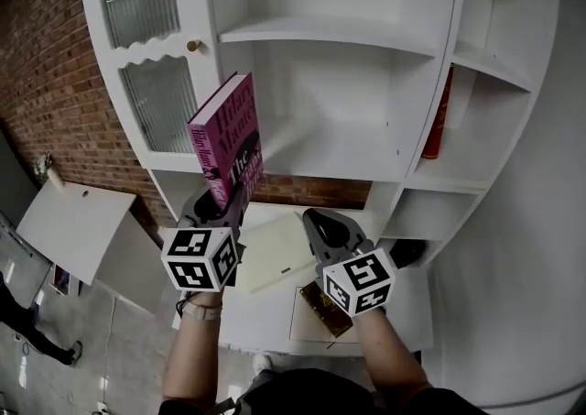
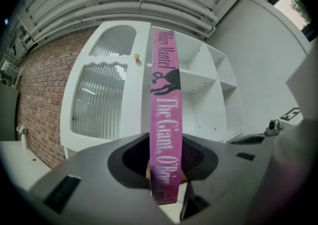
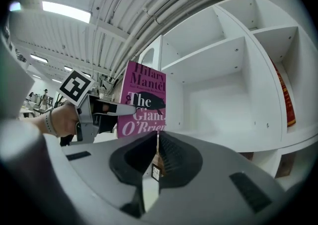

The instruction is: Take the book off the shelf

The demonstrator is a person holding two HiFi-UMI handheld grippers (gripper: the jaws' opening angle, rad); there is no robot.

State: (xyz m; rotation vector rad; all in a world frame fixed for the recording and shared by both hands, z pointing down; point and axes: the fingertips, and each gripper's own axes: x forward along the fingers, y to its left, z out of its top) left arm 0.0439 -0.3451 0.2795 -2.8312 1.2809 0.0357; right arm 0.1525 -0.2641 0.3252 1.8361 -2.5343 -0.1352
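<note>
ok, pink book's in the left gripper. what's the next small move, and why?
Probably lower the pink book toward the white desk below. The left gripper is clamped on its lower end, holding it upright, and it's already clear of the shelf, so only setting it down seems left.

Pink paperback book [image 1: 227, 140] upright between jaws of left gripper [image 1: 227, 207], in front of white wooden shelf unit [image 1: 366, 143], off its shelves. Ribbed-glass cabinet door [image 1: 146, 47] at unit's left; red book [image 1: 440, 120] standing in right-hand compartment. Right gripper [image 1: 320, 225] right of left gripper, jaws together, above brown book [image 1: 322, 308] on white table [image 1: 256, 312]. Cream notebook [image 1: 270, 253] on table between grippers. Red brick wall [image 1: 55, 83] behind unit.
</note>
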